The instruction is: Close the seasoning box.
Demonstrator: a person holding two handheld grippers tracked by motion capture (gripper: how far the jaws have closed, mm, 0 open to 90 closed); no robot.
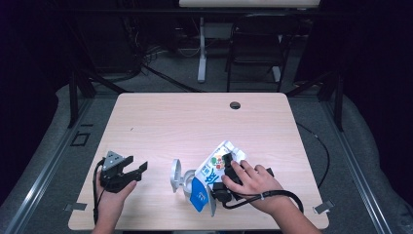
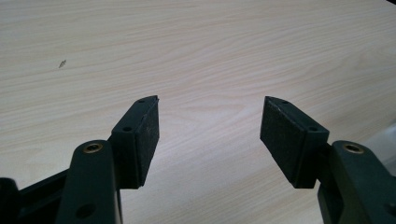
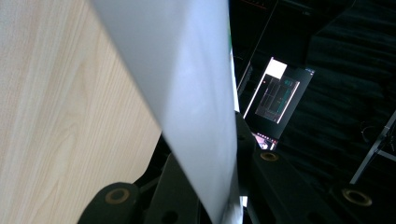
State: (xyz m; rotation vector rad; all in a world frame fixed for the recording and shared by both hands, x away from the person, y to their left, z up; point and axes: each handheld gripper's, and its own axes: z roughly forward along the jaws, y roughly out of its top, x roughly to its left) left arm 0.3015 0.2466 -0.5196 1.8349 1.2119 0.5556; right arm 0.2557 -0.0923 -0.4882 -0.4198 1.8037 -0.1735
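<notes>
Pouch: a white refill pouch with blue and coloured print lies flat near the counter's front edge, right of its middle.
Long axis: it runs slantwise, from the front edge up toward the right rear; its grey spout and open cap stick out at its left side.
Right tongs: the nearer by far, lying right at the pouch's front-right part under the person's hand; in the right gripper view the white film passes between the two black jaws, which are clenched on the pouch.
Left tongs: well apart to the left, near the front left corner, pointing right toward the cap.
Left tongs' state: spread wide, pads over bare wood, grasping nothing.
Likely next: the free left tongs reach right to the spout, I judge.
</notes>
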